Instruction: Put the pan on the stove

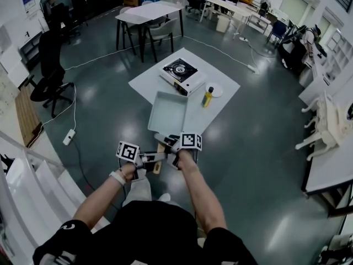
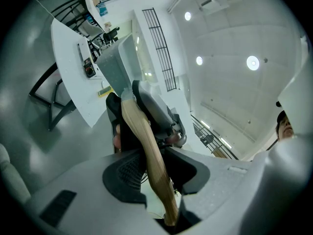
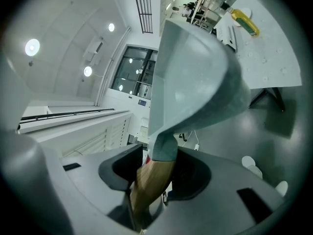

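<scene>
**Pan held in the air short of the table, both grippers on its handle**

The head view gives the layout. The pale grey square pan [image 1: 167, 112] hangs above the dark glossy floor [image 1: 99, 115], its far rim over the near edge of the low white table [image 1: 149, 81]. On that table stands the white portable gas stove with a black burner [image 1: 181, 75], well apart from the pan. Beside the stove are a yellow bottle [image 1: 207, 97] and a small white round plate [image 1: 215, 90]. Nothing lies between pan and stove but bare tabletop.

Only the gripper views show the grips. In the left gripper view, the left gripper [image 2: 155, 170] has its jaws closed across the far end of the wooden handle [image 2: 146, 141], which runs slantwise between the pads. Beyond it, the other gripper's grey body sits higher on the same handle, just under the pan. In the right gripper view, the right gripper [image 3: 157, 173] pinches the handle just below its grey socket. The tilted pan fills much of that frame and hides most of the stove, while the bottle lies in sight past its rim.

Around the table stand a black office chair [image 1: 49, 73], a white power strip [image 1: 69, 137] on its cable, and further white tables [image 1: 149, 12] behind.
</scene>
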`<action>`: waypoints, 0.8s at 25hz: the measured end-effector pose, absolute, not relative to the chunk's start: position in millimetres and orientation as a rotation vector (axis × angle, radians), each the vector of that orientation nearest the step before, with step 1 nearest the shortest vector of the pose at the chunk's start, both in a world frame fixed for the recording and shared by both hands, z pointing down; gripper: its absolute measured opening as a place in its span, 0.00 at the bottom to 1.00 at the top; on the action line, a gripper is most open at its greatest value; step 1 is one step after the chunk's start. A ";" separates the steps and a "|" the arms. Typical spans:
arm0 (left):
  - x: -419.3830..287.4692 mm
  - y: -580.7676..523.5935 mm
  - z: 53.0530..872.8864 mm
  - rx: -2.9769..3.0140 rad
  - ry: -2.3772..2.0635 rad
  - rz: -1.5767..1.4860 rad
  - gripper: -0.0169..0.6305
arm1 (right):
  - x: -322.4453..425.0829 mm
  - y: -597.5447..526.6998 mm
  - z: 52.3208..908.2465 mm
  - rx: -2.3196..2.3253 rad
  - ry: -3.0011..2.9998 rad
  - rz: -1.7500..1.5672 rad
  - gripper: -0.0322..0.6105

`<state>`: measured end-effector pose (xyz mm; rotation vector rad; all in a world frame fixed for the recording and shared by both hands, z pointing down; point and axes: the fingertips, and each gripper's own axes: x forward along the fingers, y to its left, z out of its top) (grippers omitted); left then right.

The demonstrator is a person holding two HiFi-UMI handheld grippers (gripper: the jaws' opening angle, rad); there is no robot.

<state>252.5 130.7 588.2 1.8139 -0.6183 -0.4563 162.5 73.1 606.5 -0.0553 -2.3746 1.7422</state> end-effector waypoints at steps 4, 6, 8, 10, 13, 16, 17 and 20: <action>247.0 130.0 592.6 1.811 -0.642 -0.435 0.20 | 159.1 72.5 607.6 -0.060 -2.374 1.748 0.27; 237.2 127.6 597.6 1.854 -0.690 -0.379 0.20 | 156.2 72.5 608.5 -0.043 -2.357 1.759 0.27; 236.6 127.1 594.2 1.826 -0.662 -0.409 0.20 | 152.6 71.3 608.5 -0.038 -2.346 1.767 0.27; 237.1 126.3 591.0 1.808 -0.636 -0.437 0.20 | 148.3 70.0 606.4 -0.061 -2.359 1.761 0.27; 235.5 124.6 591.1 1.794 -0.635 -0.439 0.20 | 147.5 67.7 607.7 -0.048 -2.349 1.747 0.27; 232.1 121.2 592.5 1.784 -0.638 -0.440 0.20 | 143.7 63.7 607.4 -0.058 -2.360 1.735 0.27; 231.1 120.3 592.0 1.780 -0.635 -0.445 0.20 | 141.8 62.7 606.6 -0.064 -2.365 1.734 0.27; 228.5 117.7 592.3 1.789 -0.629 -0.445 0.20 | 138.0 59.9 608.6 -0.069 -2.369 1.738 0.27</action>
